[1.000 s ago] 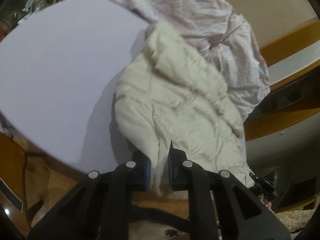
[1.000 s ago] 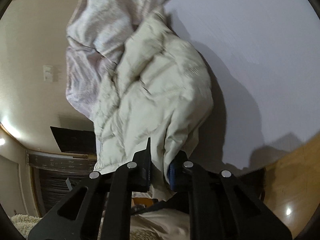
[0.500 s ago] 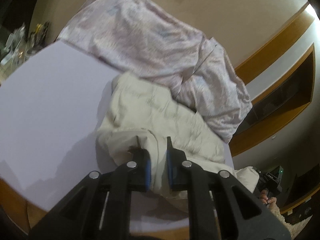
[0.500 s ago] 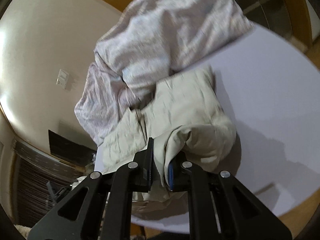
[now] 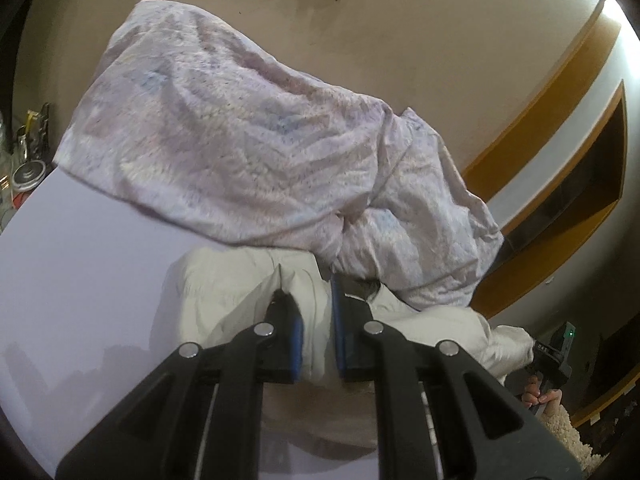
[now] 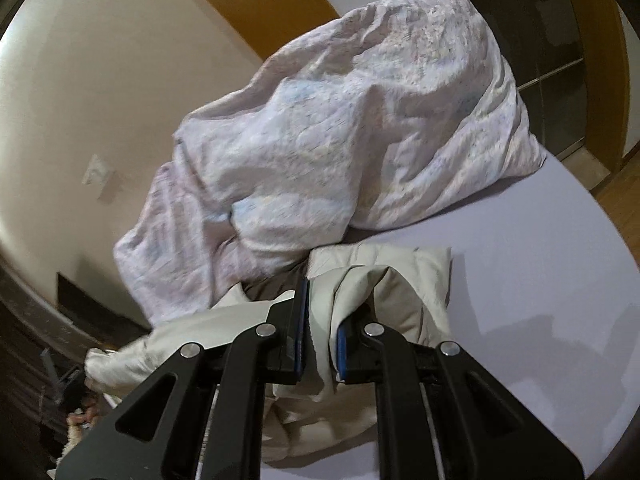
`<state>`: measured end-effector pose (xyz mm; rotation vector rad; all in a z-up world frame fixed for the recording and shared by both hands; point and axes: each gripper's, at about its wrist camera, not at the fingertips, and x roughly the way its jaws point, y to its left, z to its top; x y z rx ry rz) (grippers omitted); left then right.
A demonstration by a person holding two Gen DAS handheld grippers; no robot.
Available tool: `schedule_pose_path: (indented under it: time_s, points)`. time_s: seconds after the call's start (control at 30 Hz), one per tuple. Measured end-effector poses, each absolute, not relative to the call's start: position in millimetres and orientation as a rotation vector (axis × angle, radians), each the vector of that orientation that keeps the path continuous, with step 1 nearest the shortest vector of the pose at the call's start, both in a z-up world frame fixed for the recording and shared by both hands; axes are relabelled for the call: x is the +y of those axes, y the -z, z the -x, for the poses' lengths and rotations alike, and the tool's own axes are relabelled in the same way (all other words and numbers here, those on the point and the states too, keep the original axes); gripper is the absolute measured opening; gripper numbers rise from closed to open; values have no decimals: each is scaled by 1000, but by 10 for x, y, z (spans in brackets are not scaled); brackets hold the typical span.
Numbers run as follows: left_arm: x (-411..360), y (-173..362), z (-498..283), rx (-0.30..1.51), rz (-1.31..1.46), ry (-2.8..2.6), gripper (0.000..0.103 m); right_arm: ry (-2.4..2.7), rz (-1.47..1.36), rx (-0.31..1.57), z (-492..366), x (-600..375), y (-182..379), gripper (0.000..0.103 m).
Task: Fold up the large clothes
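A cream puffy jacket (image 5: 212,296) lies bunched on the pale lilac bed sheet (image 5: 80,272). My left gripper (image 5: 316,320) is shut on a fold of the jacket, low over the sheet. In the right wrist view the jacket (image 6: 404,280) is doubled over, and my right gripper (image 6: 320,320) is shut on another fold of it. The other gripper shows at the far right of the left view (image 5: 556,348) and at the far left of the right view (image 6: 68,388). The part of the jacket under both grippers is hidden.
A crumpled pale patterned duvet (image 5: 248,152) is heaped just behind the jacket against the beige wall; it also fills the right wrist view (image 6: 360,132). Wooden trim (image 5: 556,120) and wooden floor (image 6: 624,196) flank the bed. Cluttered items (image 5: 28,152) stand at far left.
Both grippers have carried the jacket edge forward and down toward the duvet. The jacket, hanging spread out a second ago, is now doubled over and bunched on the sheet.
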<state>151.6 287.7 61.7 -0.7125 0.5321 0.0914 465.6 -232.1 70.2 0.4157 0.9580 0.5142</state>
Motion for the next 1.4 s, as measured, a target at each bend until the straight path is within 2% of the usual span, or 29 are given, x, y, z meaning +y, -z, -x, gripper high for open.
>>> schedule_pose_path:
  time_s: [0.4,0.8,1.0,1.07,1.1,1.17,1.2,1.23,1.27,1.33,1.4]
  points:
    - [3249,-64,-2648,658,715,-213,12,-288,-204,1007,-5445,-1597,-154,12]
    - [3388,471,-3028,738,712,-280,16,-155,-318,1133,-5760,-1496,438,13]
    - [3392,589,-3167,780,718,-300,23,-144,-440,1211,-5829,-1623,539,27]
    - [3394,588,-3200,791,722,-291,32,-149,-476,1197,-5811,-1713,438,40]
    - [3392,579,-3213,795,721,-286,35,-149,-488,1180,-5795,-1760,366,43]
    - [3379,538,-3234,796,717,-275,51,-137,-506,1113,-5725,-1852,180,60]
    - [3371,491,-3242,792,711,-266,56,-140,-511,1091,-5697,-1872,124,63]
    - [3360,449,-3252,783,709,-264,67,-168,-520,1071,-5650,-1872,54,63]
    - [3346,379,-3242,765,696,-273,84,-209,-517,1084,-5616,-1824,31,63]
    - [3306,234,-3211,723,654,-287,91,-280,-481,1137,-5548,-1657,60,63]
    - [3257,128,-3211,720,624,-272,91,-361,-438,1198,-5448,-1412,142,61]
